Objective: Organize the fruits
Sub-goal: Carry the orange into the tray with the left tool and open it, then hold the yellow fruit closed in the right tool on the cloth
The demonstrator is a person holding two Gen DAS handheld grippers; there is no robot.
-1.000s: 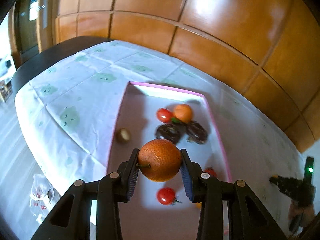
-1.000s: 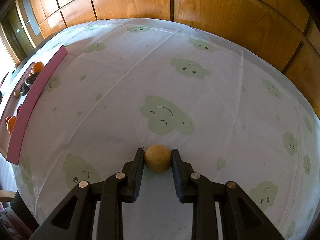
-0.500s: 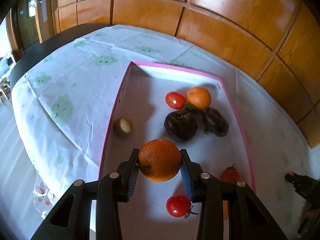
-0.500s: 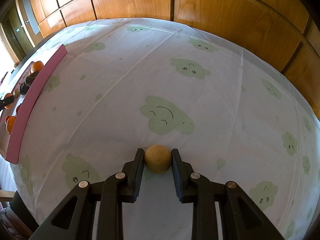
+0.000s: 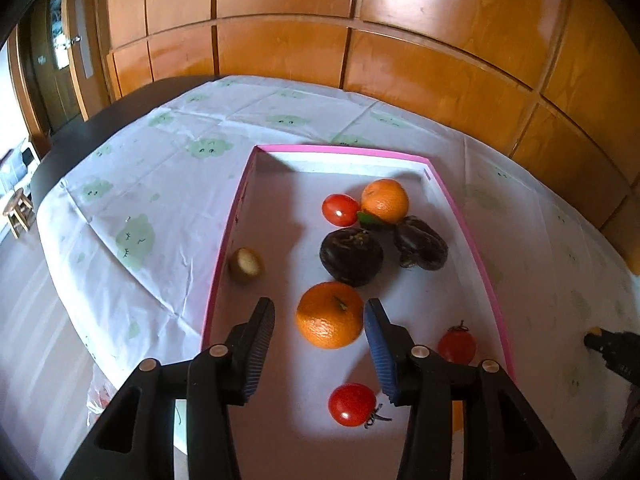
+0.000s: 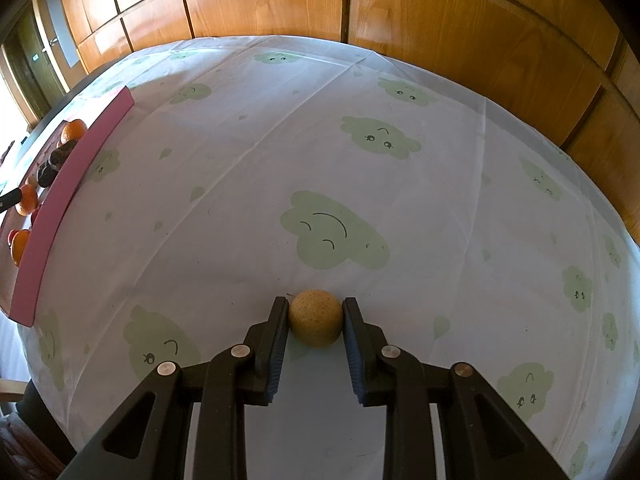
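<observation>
glossy wood panelling (image 5: 440, 60), seemingly cloth tablecover (image 6: 280, 120)

Warm wooden wall panelling (image 5: 400, 32) wraps behind the table, glossy with a bright patch of reflected light. A white tablecloth (image 6: 360, 168) printed with green smiling clouds covers the dark table (image 5: 72, 140). Far left there's a wooden door (image 5: 60, 60), daylight, and a small wooden stool (image 5: 18, 208).

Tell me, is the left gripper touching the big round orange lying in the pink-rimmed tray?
Apart. The left wrist view shows the left gripper open, with tray floor visible between each finger and the big round orange.
</observation>
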